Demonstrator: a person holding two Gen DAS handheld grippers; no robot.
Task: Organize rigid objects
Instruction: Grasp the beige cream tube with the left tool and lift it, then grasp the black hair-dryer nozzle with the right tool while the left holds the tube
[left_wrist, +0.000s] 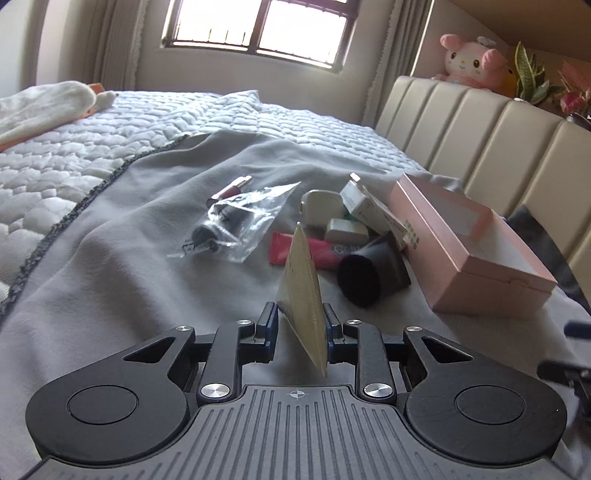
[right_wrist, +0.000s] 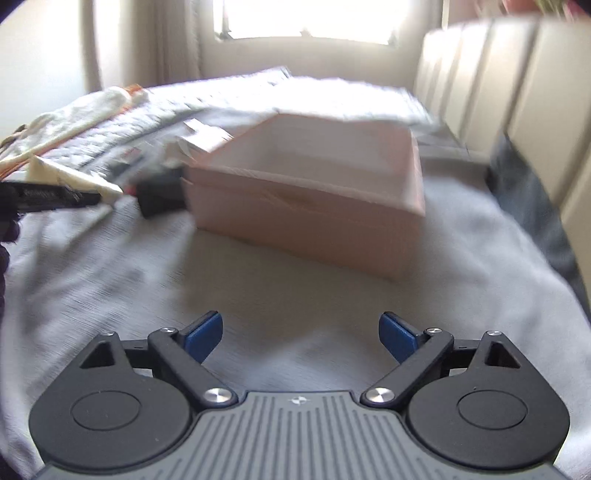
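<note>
My left gripper (left_wrist: 300, 321) is shut on a flat beige packet (left_wrist: 301, 280) that stands on edge and tilted between its pads, above the grey blanket (left_wrist: 147, 258). Ahead lies a pile: a clear plastic bag (left_wrist: 236, 221) with dark parts, a pink tube (left_wrist: 321, 251), a black cylinder (left_wrist: 364, 277), small white boxes (left_wrist: 347, 229) and a slim pink stick (left_wrist: 231, 188). To its right sits an open pink box (left_wrist: 469, 247). My right gripper (right_wrist: 301, 332) is open and empty, hanging over bare blanket just short of the pink box (right_wrist: 310, 199). The right wrist view is blurred.
A padded beige headboard (left_wrist: 498, 140) runs along the right, with a pink plush toy (left_wrist: 472, 62) and plants (left_wrist: 535, 77) on top. White quilt (left_wrist: 92, 147) covers the far bed, a white soft toy (left_wrist: 48, 103) at far left. Dark fabric (right_wrist: 524, 192) lies beside the headboard.
</note>
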